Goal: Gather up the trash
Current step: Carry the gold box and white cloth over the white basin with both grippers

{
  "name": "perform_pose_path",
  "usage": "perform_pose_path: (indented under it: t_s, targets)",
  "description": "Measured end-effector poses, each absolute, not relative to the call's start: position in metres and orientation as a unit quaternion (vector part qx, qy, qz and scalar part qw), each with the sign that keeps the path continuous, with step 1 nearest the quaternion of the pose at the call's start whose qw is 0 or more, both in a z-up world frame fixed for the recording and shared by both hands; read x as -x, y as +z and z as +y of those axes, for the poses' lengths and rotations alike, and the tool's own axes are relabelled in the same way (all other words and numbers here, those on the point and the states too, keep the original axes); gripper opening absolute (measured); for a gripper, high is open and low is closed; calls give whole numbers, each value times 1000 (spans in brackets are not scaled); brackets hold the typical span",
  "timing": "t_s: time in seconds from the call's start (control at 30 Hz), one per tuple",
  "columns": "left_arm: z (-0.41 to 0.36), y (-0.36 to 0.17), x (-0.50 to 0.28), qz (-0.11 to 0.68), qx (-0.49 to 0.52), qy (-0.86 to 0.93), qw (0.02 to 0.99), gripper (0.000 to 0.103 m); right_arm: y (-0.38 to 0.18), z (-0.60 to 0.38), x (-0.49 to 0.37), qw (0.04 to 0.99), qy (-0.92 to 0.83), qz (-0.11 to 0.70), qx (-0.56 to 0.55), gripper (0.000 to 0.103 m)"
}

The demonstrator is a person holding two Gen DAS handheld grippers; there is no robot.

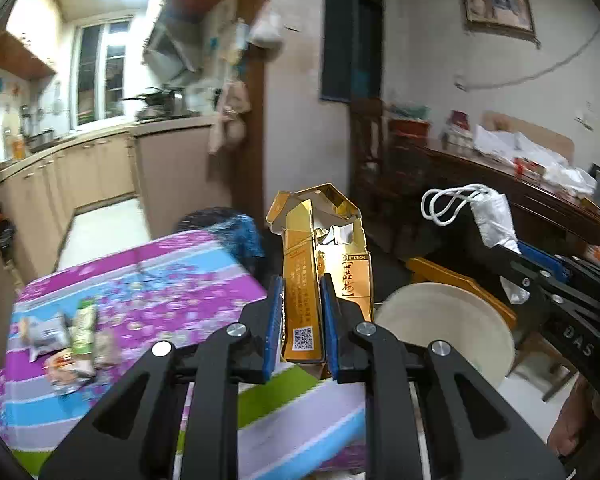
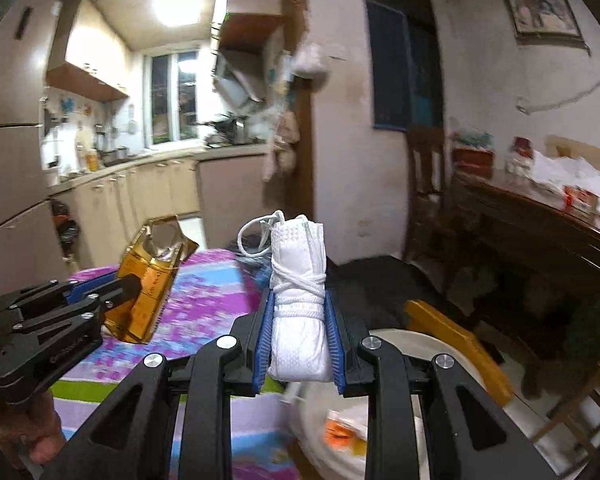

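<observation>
White bin (image 2: 400, 360) gapes open below, hemmed by table (image 2: 204, 300) and wooden chair (image 2: 456, 332)

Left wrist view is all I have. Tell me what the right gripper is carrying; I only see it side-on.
Observer: The right gripper is clamped on a rolled white face mask, bound with its own ear loops.
Operator: Report what's in the bin; I see only its rim.
Observer: The white bin already holds scraps, white and orange, too blurred to name.
Operator: Check the gold box from the other side.
Observer: The gold box, in the left gripper, has its torn top gaping open, above the patterned tablecloth.
</observation>
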State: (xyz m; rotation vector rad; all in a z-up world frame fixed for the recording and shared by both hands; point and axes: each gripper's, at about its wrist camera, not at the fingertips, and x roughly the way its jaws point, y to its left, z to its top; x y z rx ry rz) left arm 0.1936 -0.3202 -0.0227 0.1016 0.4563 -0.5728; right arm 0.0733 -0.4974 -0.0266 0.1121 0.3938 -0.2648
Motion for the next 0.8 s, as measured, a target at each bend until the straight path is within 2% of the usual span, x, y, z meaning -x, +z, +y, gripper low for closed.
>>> perform_pose_path:
  t_s: [0.4, 0.63, 0.8]
  targets:
    - [-444, -57, -204, 323, -83, -373, 866, 18, -78, -630, -78, 927, -192, 300, -120, 26]
    - [-478, -101, -218, 394, -106, -383, 829, 18, -122, -680, -99, 902, -187, 350, -168, 26]
    - [-486, -115, -224, 408, -116, -372, 826, 18, -148, -684, -111, 892, -179, 373, -183, 26]
